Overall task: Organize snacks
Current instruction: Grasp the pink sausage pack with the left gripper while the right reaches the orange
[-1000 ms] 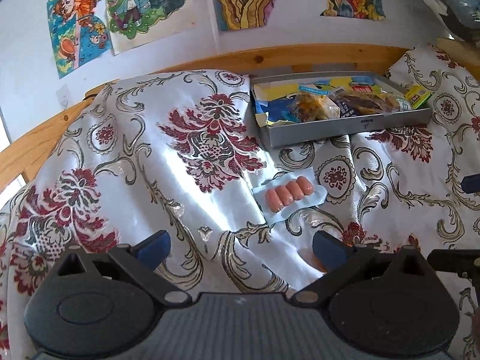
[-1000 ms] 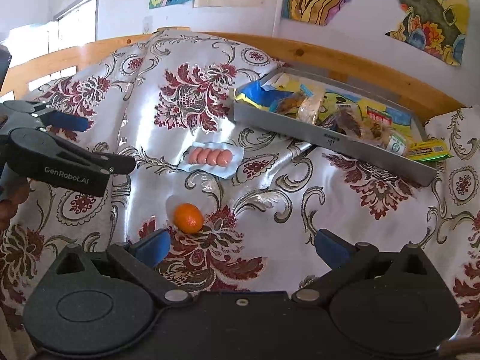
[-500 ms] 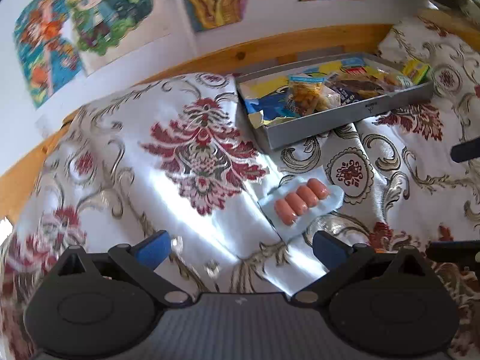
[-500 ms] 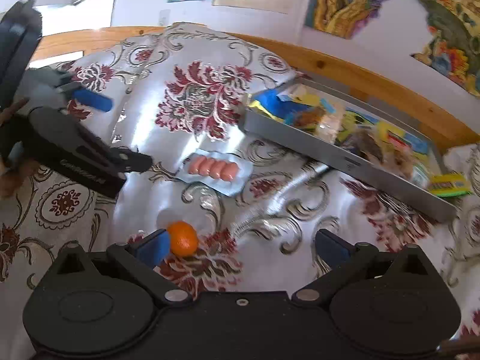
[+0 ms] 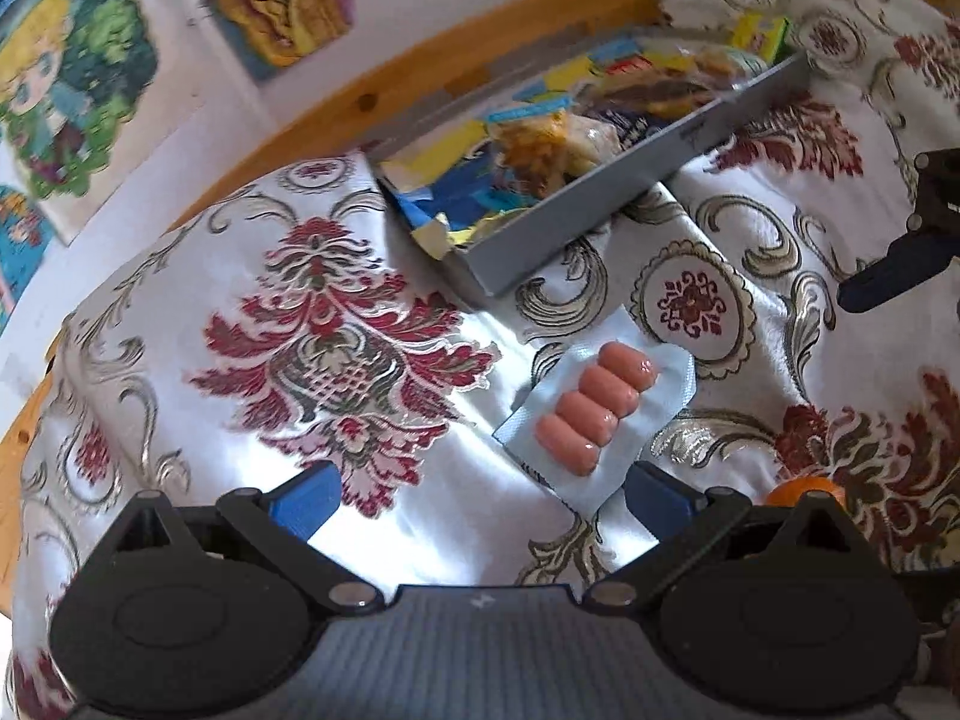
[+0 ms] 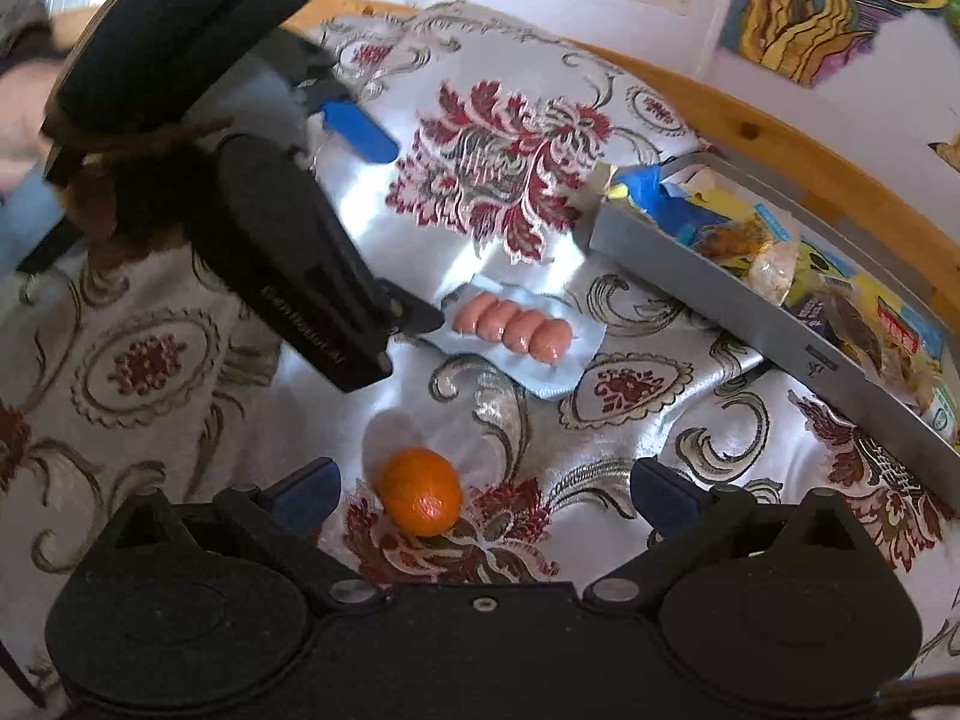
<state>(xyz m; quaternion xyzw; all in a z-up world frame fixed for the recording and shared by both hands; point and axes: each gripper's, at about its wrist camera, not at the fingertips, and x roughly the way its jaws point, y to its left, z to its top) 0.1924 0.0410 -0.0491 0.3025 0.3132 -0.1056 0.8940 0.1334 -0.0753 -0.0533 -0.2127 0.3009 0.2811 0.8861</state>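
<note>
cloth (image 5: 360, 360): glossy satin brocade | sausage pack (image 5: 594, 414): shiny plastic | tray (image 6: 750, 312): matt grey | headboard (image 5: 420, 84): wood

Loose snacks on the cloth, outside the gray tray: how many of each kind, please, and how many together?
Sausage pack: 1
Orange: 1
Total: 2
</note>
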